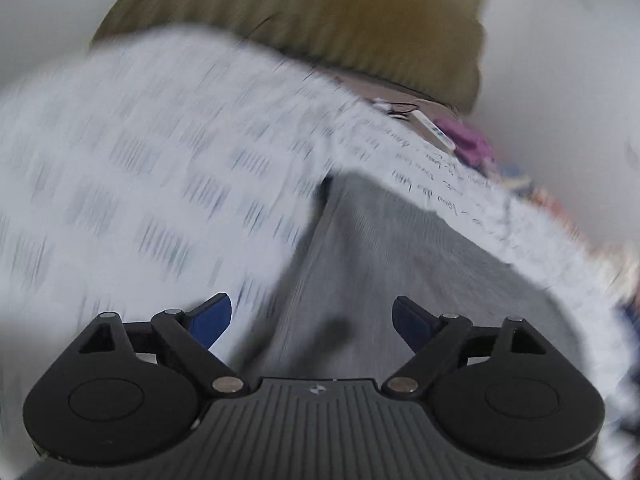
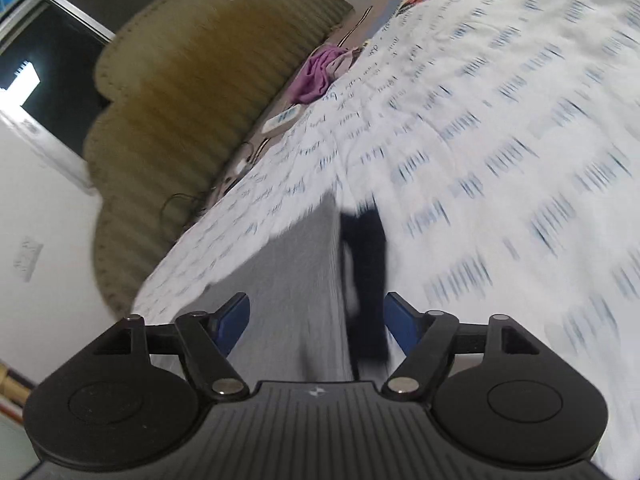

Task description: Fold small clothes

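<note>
Left wrist: grey garment (image 1: 384, 264) on bedspread (image 1: 140, 152)

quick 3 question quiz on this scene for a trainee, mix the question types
1. True or false: the left tongs are shut on the grey cloth.
2. Multiple choice: what colour is the small garment near the headboard? A) purple B) green C) orange
3. Fill in: the grey cloth lies on a white ____ with blue print.

Key
1. False; both the left and right tongs are open, with the cloth showing between the blue fingers.
2. A
3. Sheet.
</note>
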The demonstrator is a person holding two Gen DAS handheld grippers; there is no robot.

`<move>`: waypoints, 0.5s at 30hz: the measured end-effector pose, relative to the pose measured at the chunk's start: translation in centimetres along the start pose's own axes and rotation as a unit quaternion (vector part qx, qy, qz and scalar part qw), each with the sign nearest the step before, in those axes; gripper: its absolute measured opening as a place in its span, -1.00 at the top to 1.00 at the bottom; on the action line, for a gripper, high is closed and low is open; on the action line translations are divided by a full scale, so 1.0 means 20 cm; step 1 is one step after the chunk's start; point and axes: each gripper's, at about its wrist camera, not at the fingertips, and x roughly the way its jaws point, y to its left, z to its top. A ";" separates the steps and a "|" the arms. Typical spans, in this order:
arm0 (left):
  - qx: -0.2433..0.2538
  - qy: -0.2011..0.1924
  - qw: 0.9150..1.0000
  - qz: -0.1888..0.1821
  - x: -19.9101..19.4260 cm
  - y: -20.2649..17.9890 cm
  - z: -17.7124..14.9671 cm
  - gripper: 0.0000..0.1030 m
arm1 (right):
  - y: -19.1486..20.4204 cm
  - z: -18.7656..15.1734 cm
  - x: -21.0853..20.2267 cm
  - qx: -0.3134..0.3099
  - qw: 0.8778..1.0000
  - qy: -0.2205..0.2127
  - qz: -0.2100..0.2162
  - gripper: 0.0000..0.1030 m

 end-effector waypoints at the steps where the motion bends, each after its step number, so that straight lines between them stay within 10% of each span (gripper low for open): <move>1: -0.034 0.009 0.999 -0.011 -0.03 0.06 -0.05 -0.72 | -0.03 -0.06 -0.06 0.011 1.000 0.001 -0.003 -0.45; 9: -0.204 0.015 0.969 -0.141 -0.03 0.17 -0.18 -0.98 | -0.18 -0.30 -0.06 0.124 0.990 0.036 0.052 -0.44; 15: -0.203 0.008 0.974 -0.098 0.08 0.03 -0.15 -0.78 | -0.09 -0.30 0.13 0.130 0.990 0.028 0.040 -0.31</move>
